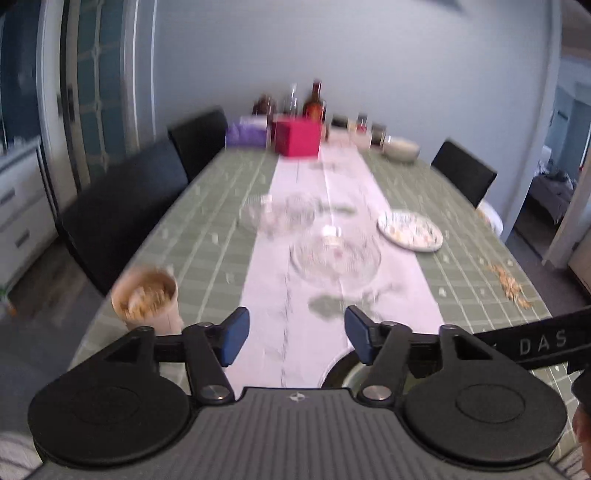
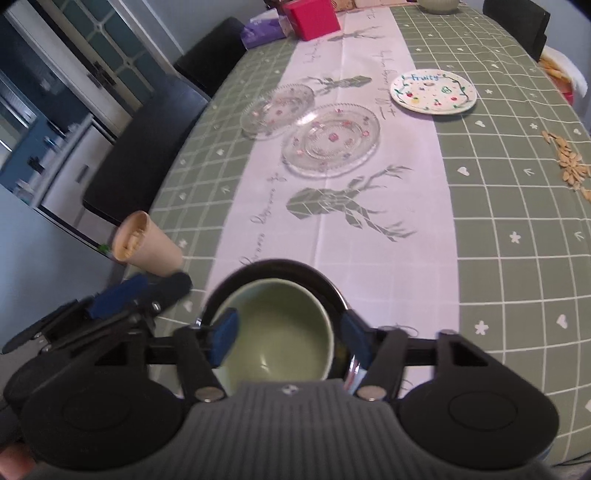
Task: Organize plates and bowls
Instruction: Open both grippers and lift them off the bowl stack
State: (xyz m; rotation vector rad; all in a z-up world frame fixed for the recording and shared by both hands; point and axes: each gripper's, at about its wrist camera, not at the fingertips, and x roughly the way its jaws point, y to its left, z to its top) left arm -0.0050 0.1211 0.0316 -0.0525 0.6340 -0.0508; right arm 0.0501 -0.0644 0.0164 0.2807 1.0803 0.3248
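Tablecloth point(image 2: 498, 206): sage green with a white grid, scattered white hearts and stars.
Centre runner point(image 2: 332, 236): pale pinkish white, printed with green geometric deer heads and grey script.
Round ceramic bowl point(image 2: 277, 332): pale green, sitting inside a round black dish point(image 2: 284, 267).
Two round glass plates point(image 2: 331, 139): clear, ribbed, dotted with pink flowers.
Round white plate point(image 2: 433, 91): small coloured fruit motifs, blue lettering "Fruity".
Square box point(image 2: 314, 18) at the far end: bright red.
Paper cup point(image 2: 147, 245): beige.
Finger pads point(image 2: 223, 336): blue.

Black ribbed gripper point(image 1: 295, 341), blue-padded jaws.
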